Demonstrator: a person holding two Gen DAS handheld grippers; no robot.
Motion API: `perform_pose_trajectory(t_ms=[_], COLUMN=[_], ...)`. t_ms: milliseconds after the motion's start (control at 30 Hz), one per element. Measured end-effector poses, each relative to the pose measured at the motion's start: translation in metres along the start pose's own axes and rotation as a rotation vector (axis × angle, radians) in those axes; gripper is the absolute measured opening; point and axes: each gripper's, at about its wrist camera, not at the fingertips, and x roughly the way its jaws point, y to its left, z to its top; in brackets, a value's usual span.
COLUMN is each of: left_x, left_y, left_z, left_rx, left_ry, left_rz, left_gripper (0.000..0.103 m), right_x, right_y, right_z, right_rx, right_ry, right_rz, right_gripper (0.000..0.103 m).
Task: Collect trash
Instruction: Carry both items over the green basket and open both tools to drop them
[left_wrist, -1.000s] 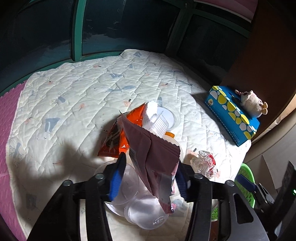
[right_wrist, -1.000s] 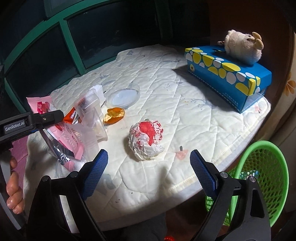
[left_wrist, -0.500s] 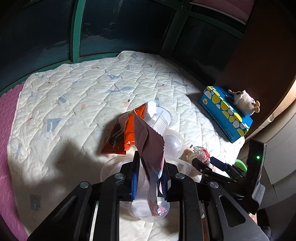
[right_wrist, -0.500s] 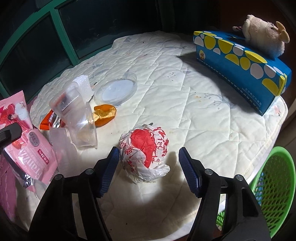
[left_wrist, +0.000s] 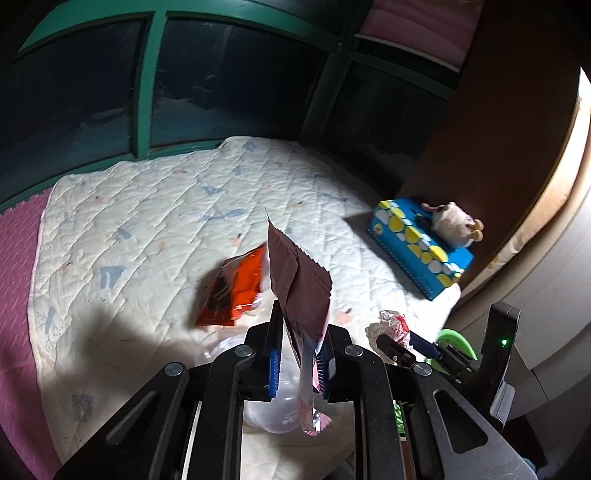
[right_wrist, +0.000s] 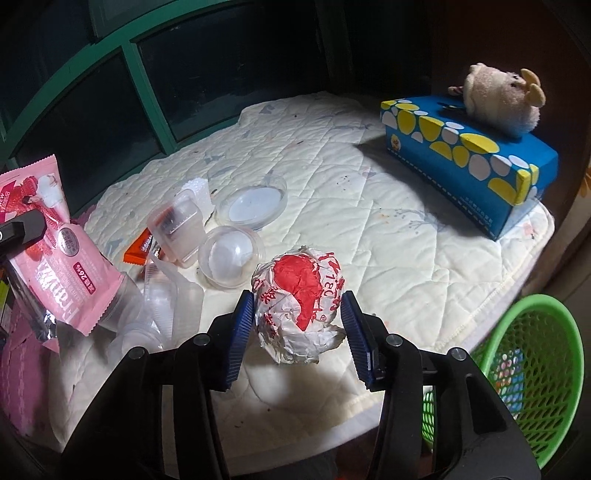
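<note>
In the left wrist view, the left gripper (left_wrist: 298, 360) was clamped on the pink wrapper (left_wrist: 300, 291), which stood upright between the blue pads with its dull reverse side toward the camera. One second before, the jaws had stood wide on either side of this wrapper; they had since closed, and the wrapper had come up clear of the quilt (left_wrist: 147, 221). This pick was judged complete. The orange wrapper (left_wrist: 232, 288) lay flat on the quilt just left of the pink wrapper, and a clear plastic cup (left_wrist: 271, 413) showed below the gripper. The tissue box (left_wrist: 419, 245), with a plush toy (left_wrist: 454, 225) on top, sat well to the right. In the right wrist view, the right gripper (right_wrist: 300, 325) had advanced and narrowed over the same second; its pads now bracketed the crumpled paper ball (right_wrist: 300, 297), close against its sides, but a firm grip could not be confirmed. The ball rested near the quilt's front edge, with the green basket (right_wrist: 532, 373) below and to its right, the probable drop point. Clear plastic cups and lids (right_wrist: 236, 264) lay just left of the ball. Legible writing: red digits resembling "180" on the ball; on the pink wrapper's face, large white letters, partly hidden, and a "260" figure. No brand could be read with confidence.
</note>
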Motion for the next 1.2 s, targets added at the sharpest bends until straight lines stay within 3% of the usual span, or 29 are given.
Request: perform_pose_trajectory(t_ms=[233, 500, 733, 1000, 1200], left_x=[0.011, 0.048, 0.076, 0.114, 0.143], left_y=[-0.053, -0.13, -0.194, -0.252, -0.279], left_z=[-0.004, -0.017, -0.031, -0.045, -0.061], left_rx=[0.073, 0.156, 0.231, 0.285, 0.309], left_ry=[0.034, 0.125, 0.188, 0.248, 0.299], left_rz=[-0.109, -0.246, -0.301, -0.346, -0.353], left_gripper=[0.016, 0.016, 0.016, 0.016, 0.016], right_x=[-0.047, -0.084, -0.097, -0.108, -0.124], right_y=[-0.041, -0.12, -0.171, -0.202, -0.218], right_z=[-0.024, -0.06, -0.088, -0.107, -0.12], right_rx=[0.065, 0.195, 0.276, 0.336, 0.376], right_ry=[-0.029, -0.014, 0.016, 0.016, -0.004], right_rz=[-0.079, -0.21, -0.282, -0.312, -0.331], right_gripper=[0.049, 0.05, 0.052, 0.065, 0.066])
